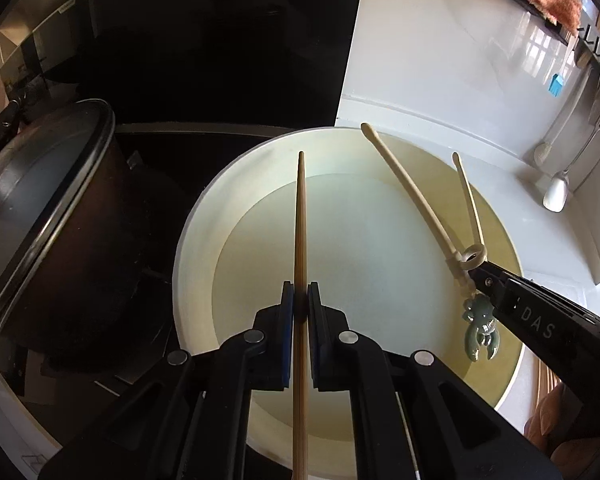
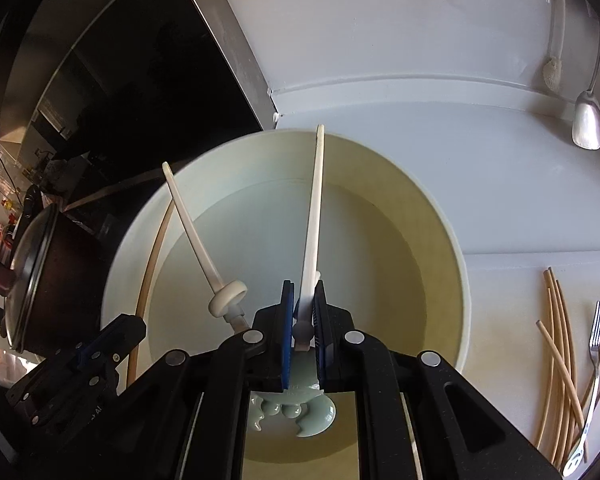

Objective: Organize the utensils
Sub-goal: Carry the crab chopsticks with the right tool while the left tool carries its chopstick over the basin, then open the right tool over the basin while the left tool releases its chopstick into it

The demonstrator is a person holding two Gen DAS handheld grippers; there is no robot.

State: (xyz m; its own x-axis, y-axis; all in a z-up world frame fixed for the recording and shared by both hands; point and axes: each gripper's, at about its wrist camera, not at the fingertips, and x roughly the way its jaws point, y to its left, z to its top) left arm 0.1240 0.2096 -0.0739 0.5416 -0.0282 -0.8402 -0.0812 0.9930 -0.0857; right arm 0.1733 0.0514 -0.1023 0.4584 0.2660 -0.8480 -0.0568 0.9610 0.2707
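Note:
A large white round basin (image 1: 204,216) (image 2: 440,216) sits on the white counter. My left gripper (image 1: 300,296) is shut on wooden chopsticks (image 1: 301,220) and holds them over the basin, tips pointing away. My right gripper (image 2: 305,300) is shut on cream training chopsticks (image 2: 314,208) with finger rings and a green lobster charm (image 1: 482,328); they hang over the basin's right part in the left wrist view (image 1: 404,184). The left gripper's body shows at lower left in the right wrist view (image 2: 80,364), with its wooden chopsticks (image 2: 150,264) along the basin's left rim.
A dark pot with a glass lid (image 1: 40,208) (image 2: 32,272) stands left of the basin on a black cooktop. Several wooden chopsticks (image 2: 560,352) and a fork (image 2: 594,360) lie on the counter at right. A metal spoon (image 2: 588,120) and a brush (image 2: 552,72) rest near the back wall.

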